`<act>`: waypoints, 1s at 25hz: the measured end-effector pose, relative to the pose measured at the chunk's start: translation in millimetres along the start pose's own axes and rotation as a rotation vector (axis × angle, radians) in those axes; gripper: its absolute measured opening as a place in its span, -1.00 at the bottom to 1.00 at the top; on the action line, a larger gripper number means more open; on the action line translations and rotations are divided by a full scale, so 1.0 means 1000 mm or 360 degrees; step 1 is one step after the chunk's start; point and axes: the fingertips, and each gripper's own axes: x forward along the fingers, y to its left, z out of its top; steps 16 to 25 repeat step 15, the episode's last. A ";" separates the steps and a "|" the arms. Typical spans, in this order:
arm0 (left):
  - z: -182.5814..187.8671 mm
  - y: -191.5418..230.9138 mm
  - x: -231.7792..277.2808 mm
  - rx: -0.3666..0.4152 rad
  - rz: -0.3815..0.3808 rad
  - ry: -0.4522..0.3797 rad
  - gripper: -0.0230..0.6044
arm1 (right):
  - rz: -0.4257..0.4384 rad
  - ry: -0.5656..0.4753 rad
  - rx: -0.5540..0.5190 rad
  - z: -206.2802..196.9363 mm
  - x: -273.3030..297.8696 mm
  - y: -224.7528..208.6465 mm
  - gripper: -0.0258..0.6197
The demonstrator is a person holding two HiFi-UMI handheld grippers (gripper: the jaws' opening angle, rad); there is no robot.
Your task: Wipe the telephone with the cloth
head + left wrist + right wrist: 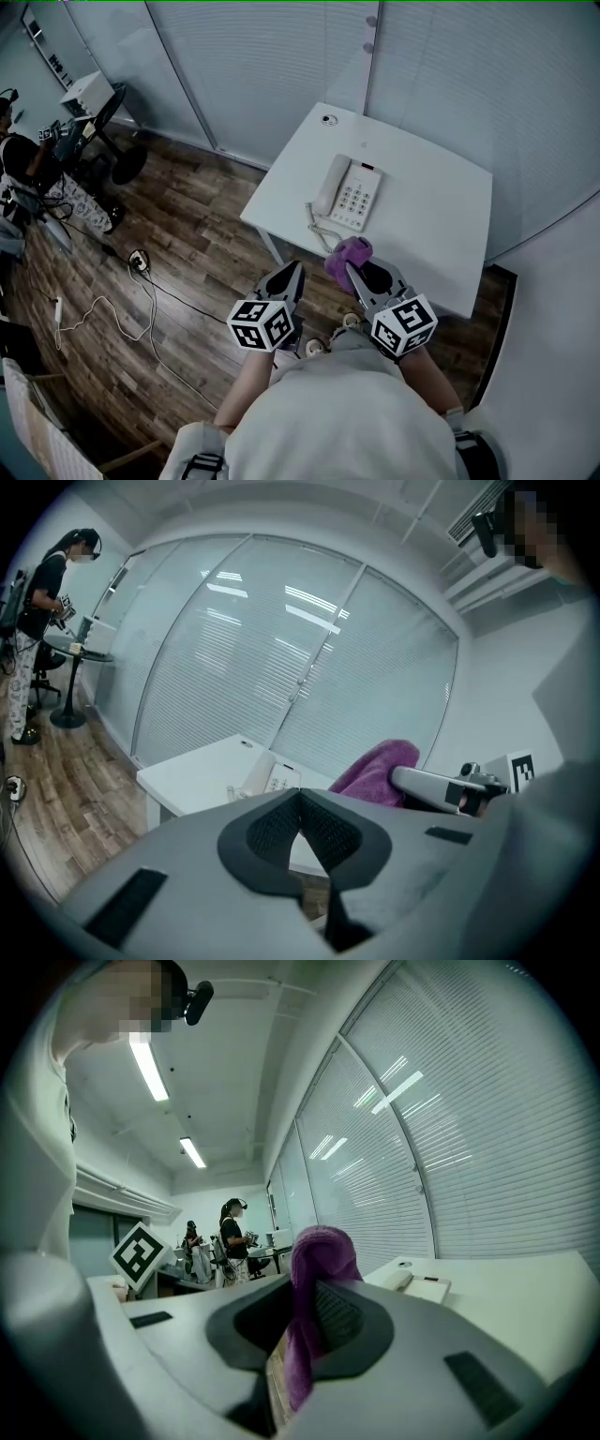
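Note:
A white telephone (349, 191) with its handset on the left lies on the white table (431, 206), its coiled cord (322, 232) trailing toward the near edge. My right gripper (352, 272) is shut on a purple cloth (347, 259), held just over the table's near edge, short of the phone. In the right gripper view the cloth (317, 1283) stands pinched between the pads, the telephone (420, 1284) small beyond. My left gripper (292, 272) is shut and empty, over the floor left of the table corner. The left gripper view shows the telephone (269, 776) and the cloth (377, 772).
A small round fitting (328, 120) sits at the table's far corner. Blinds-covered glass walls (281, 66) enclose the table's far sides. Cables and a socket (137, 261) lie on the wood floor at left. A person (21, 164) stands by a desk far left.

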 end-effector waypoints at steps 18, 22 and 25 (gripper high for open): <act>0.001 0.004 -0.002 -0.0018 -0.0012 0.0008 -0.86 | 0.0012 0.0005 -0.0030 0.000 0.005 0.004 -0.72; 0.001 0.004 -0.002 -0.0018 -0.0012 0.0008 -0.86 | 0.0012 0.0005 -0.0030 0.000 0.005 0.004 -0.72; 0.001 0.004 -0.002 -0.0018 -0.0012 0.0008 -0.86 | 0.0012 0.0005 -0.0030 0.000 0.005 0.004 -0.72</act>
